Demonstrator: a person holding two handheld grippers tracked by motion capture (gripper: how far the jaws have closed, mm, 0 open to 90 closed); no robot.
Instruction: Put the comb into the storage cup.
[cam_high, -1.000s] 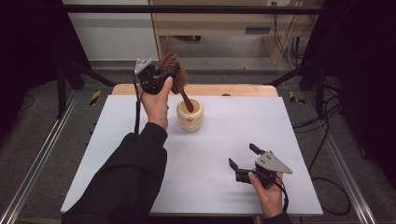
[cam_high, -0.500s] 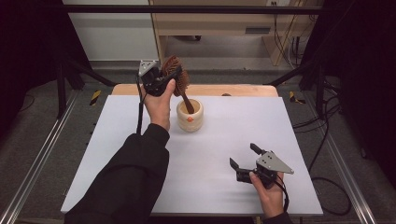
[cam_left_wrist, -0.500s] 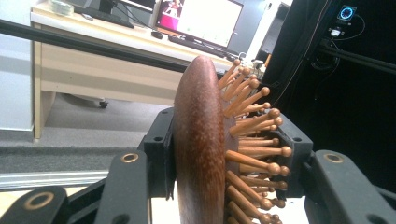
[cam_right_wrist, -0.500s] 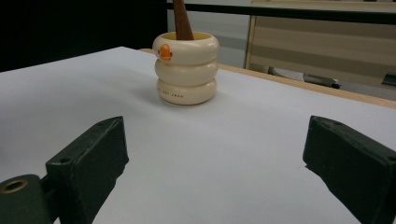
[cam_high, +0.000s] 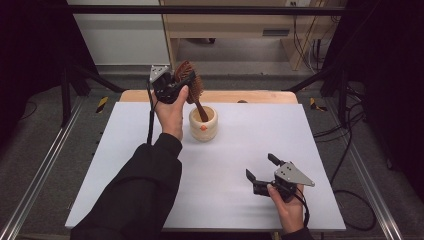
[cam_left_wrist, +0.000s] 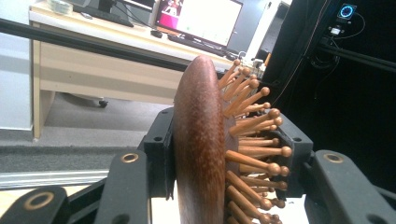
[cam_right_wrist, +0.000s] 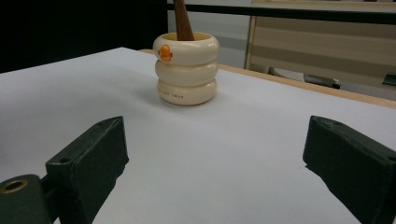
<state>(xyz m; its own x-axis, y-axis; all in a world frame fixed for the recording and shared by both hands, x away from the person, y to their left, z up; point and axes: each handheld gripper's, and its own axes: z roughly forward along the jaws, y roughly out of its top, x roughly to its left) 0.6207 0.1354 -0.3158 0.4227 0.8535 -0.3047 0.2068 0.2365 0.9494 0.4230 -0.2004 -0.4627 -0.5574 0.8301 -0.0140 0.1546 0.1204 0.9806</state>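
Jaws clamp hairbrush (cam_high: 189, 80) head above cup (cam_high: 203, 123); table (cam_high: 330, 150) right side open

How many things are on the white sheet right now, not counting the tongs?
1: the cream holder stands at the sheet's far middle. The hairbrush has its handle down in it, head clamped in the left tongs. Right tongs are open, near edge.

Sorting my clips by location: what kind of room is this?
Likely a lab or office recording bay: a white-topped table inside a metal frame, a desk with a monitor, and loose cables on the floor.
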